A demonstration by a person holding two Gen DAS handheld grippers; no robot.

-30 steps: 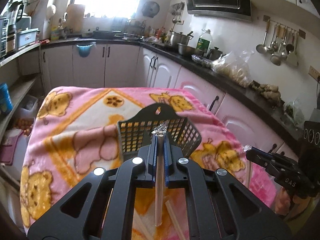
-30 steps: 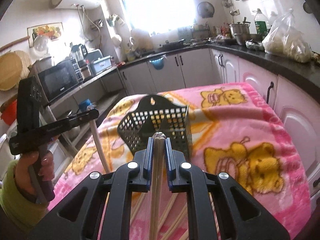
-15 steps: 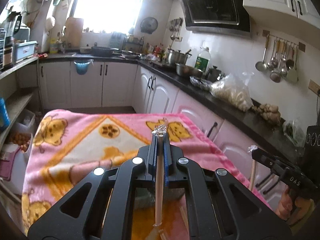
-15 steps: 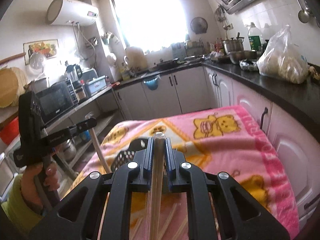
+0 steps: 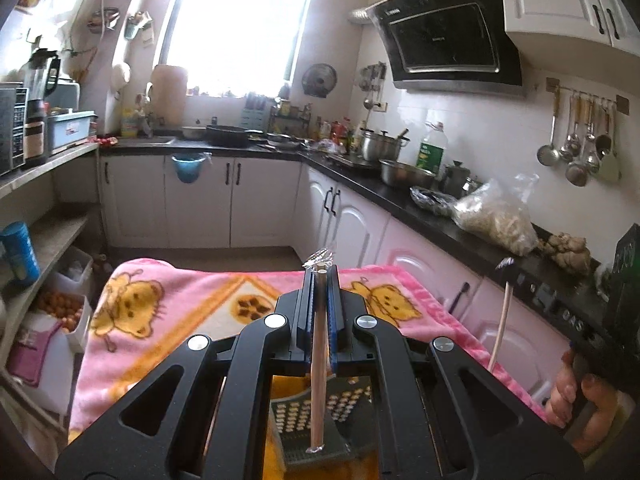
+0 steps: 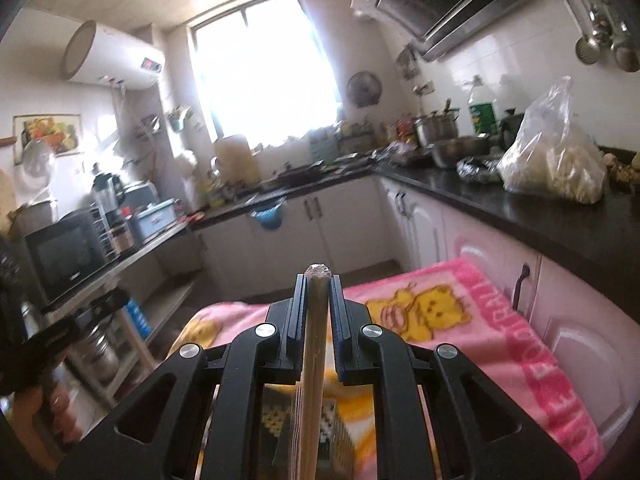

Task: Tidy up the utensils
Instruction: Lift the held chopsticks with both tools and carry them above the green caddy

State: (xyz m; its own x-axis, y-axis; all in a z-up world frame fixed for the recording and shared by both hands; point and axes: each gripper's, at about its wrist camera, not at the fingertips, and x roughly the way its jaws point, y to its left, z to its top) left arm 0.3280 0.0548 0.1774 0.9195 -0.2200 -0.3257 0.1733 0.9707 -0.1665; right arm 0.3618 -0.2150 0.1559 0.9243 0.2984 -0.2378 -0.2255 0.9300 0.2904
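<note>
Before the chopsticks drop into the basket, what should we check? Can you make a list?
1. Left hand-held gripper grips its chopstick: ok.
2. Right hand-held gripper grips its chopstick: ok.
3. Left chopstick's lower tip over the black basket: ok, it hangs above the mesh.
4. Right chopstick over the basket: cannot tell, blurred.
5. Basket standing steady on the pink blanket: cannot tell, mostly hidden.

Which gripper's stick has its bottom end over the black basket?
The left gripper: its wrapped chopstick ends above the black basket. The right gripper's chopstick runs out of view.
</note>
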